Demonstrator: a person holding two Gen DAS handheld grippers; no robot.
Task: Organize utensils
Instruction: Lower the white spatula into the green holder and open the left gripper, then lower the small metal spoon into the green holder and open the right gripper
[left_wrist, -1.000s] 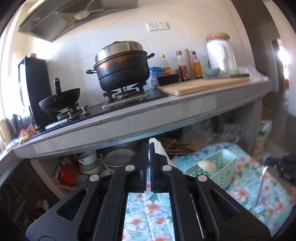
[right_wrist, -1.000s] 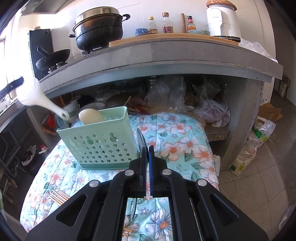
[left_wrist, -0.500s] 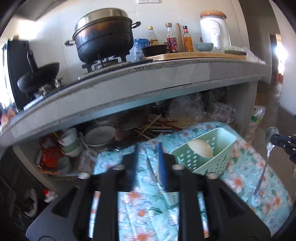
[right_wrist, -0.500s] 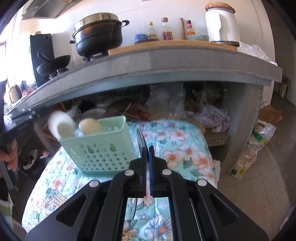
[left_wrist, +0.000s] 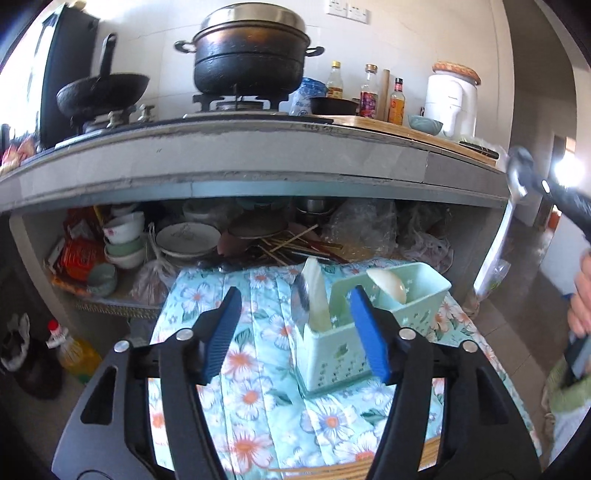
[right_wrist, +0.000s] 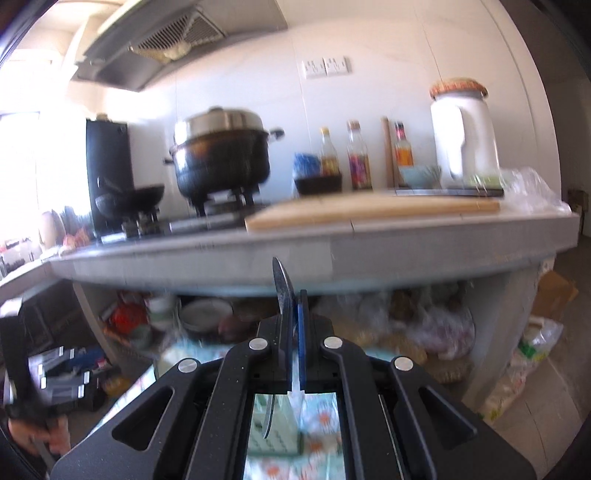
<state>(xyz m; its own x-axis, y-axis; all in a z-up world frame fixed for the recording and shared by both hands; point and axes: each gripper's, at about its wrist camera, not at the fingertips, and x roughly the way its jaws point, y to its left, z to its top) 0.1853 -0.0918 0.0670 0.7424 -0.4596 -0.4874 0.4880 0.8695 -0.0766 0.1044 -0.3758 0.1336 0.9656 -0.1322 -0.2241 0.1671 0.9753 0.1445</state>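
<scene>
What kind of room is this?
A home kitchen, most likely. A big black pot sits on a gas stove, sauce bottles line the counter, and bowls are stacked on the shelf underneath.

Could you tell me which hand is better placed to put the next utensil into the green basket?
Right. The right tool is shut on a metal spoon. The left tool is opening with nothing between its pads, its white spoon already in the green basket.

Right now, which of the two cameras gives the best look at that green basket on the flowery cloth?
The left wrist view. There the green basket stands sharp and nearly whole, with two pale spoons standing in it, behind the opening left gripper. The right wrist view shows only a blurred sliver of it beneath the right gripper, shut on a metal spoon.
</scene>
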